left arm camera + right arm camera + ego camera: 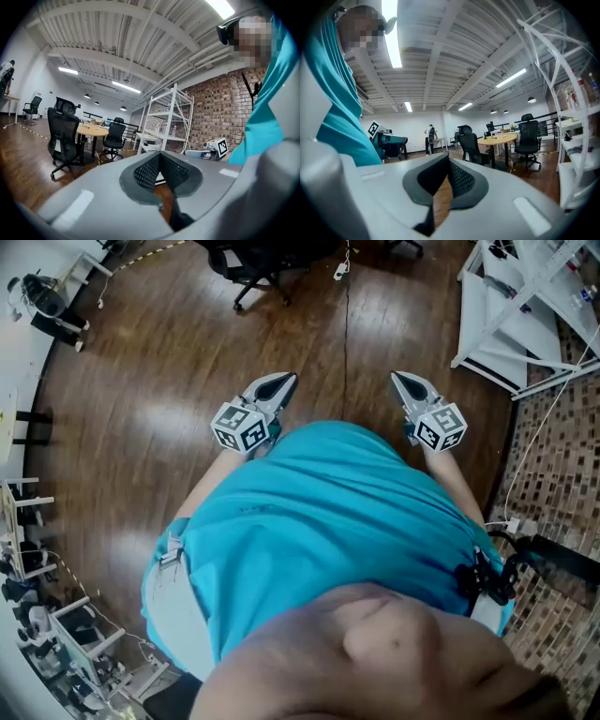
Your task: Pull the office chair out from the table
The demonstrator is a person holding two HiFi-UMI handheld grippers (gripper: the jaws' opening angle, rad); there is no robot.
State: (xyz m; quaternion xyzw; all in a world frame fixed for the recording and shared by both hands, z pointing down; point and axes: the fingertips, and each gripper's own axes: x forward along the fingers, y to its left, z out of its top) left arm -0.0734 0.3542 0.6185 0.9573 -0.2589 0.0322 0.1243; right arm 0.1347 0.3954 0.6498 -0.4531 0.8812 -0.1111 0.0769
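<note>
A black office chair (63, 138) stands at a round wooden table (93, 131) far across the room; the right gripper view shows the same chair (471, 145) and table (499, 139). In the head view only the chair's base (248, 268) shows at the top edge. My left gripper (281, 382) and right gripper (401, 381) are held side by side at waist height, well short of the chair. The left gripper (159, 157) has its jaws shut with nothing between them, and so does the right gripper (447, 161).
A second black chair (115, 136) sits on the table's far side. A white metal shelf rack (525, 306) stands to my right by a brick wall (220, 108). Bare wooden floor (169, 381) lies ahead. A person (430, 138) stands far off.
</note>
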